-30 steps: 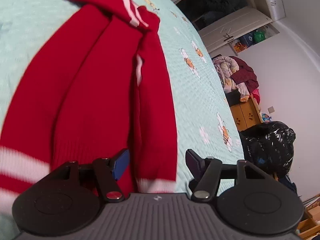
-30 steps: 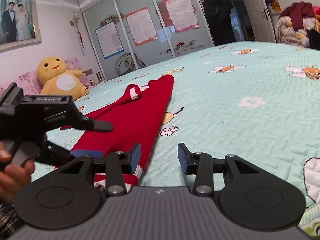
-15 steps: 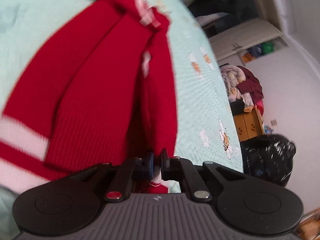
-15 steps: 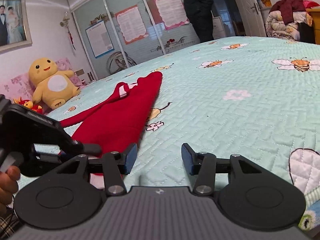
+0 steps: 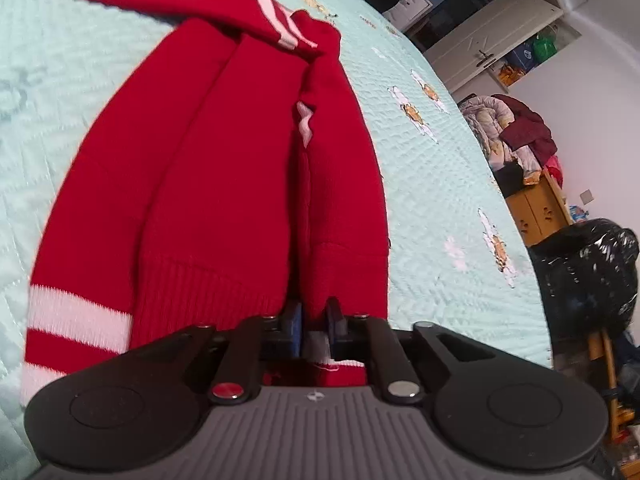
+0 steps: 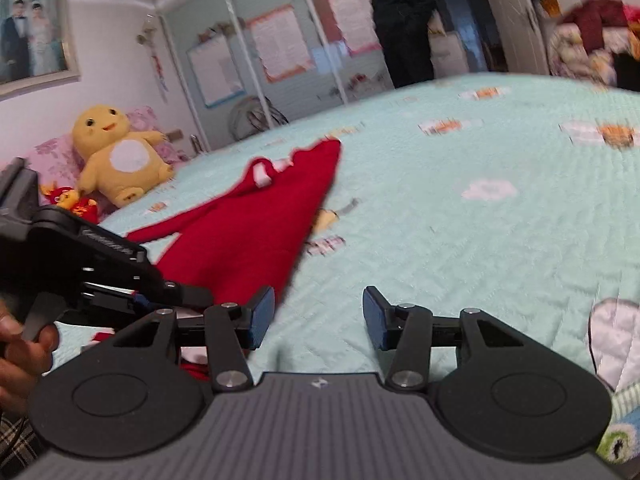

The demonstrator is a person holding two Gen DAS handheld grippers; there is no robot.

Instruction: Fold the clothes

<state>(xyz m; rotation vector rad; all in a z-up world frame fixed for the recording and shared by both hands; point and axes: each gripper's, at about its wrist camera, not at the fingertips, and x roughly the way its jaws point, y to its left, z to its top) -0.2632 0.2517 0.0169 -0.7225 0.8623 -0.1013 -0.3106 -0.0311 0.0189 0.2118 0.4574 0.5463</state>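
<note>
Two hand-held grippers work over a red sweater (image 5: 224, 184) that lies folded lengthwise on a pale green quilted bedspread (image 5: 432, 184), its white-striped cuffs showing at the far end and at the near left. The left gripper (image 5: 314, 322) tilts down toward the sweater's near edge, and its jaws, which have just eased apart very slightly after snapping together, are clenched on a fold of the red knit at the hem; the cloth is pinched between the blue pads. In the right wrist view the same gripper (image 6: 176, 300) reaches in from the left, angled down at the near end of the sweater (image 6: 248, 236), with a hand (image 6: 20, 360) wrapped around its handle and a plaid sleeve at the bottom corner. The right gripper (image 6: 318, 320) is held nearly level, just above the bedspread (image 6: 460, 240) and just beside the sweater's right edge; its jaws stand apart with only bedspread visible between them, gripping nothing. A yellow plush toy (image 6: 116, 152) sits by the pillows beyond.
</note>
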